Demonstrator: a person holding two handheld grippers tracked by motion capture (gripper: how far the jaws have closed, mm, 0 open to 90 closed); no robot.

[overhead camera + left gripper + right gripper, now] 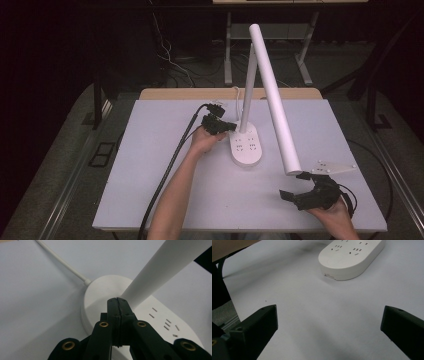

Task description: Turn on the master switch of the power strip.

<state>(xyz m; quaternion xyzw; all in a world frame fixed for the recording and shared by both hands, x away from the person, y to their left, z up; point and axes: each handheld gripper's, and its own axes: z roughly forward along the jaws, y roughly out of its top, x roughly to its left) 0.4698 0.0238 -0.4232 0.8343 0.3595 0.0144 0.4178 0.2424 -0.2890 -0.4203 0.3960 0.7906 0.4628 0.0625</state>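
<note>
Nearest to the high camera is the right gripper point(294, 186), held by the person's right hand point(334, 212) at the near right part of the table point(165, 190). Its two black jaws are spread wide apart and hold nothing. In the right gripper view the right gripper point(329, 322) has only the bare white table surface point(317, 315) between its jaws, and the lamp base point(352, 258) lies well ahead of them, apart from them.

The white desk lamp stands near the middle of the table. Its base point(246, 145) is a flat oval with socket slots on top. A thin upright post point(248, 90) rises from the far end of the base. The long white tube of the lamp head point(274, 97) slopes down from the top of the post, and its lower end hangs just above the right gripper, very near to its grey plate point(334, 168); I cannot tell if they touch.

The left gripper point(231, 127) is at the left side of the base, close to the foot of the post. In the left gripper view the left gripper point(117, 300) has its jaws pressed together with nothing between them, and the tips sit over the lamp base point(100, 293) right beside the post point(160, 272). A white cord point(62, 263) leaves the base toward the far edge.
</note>
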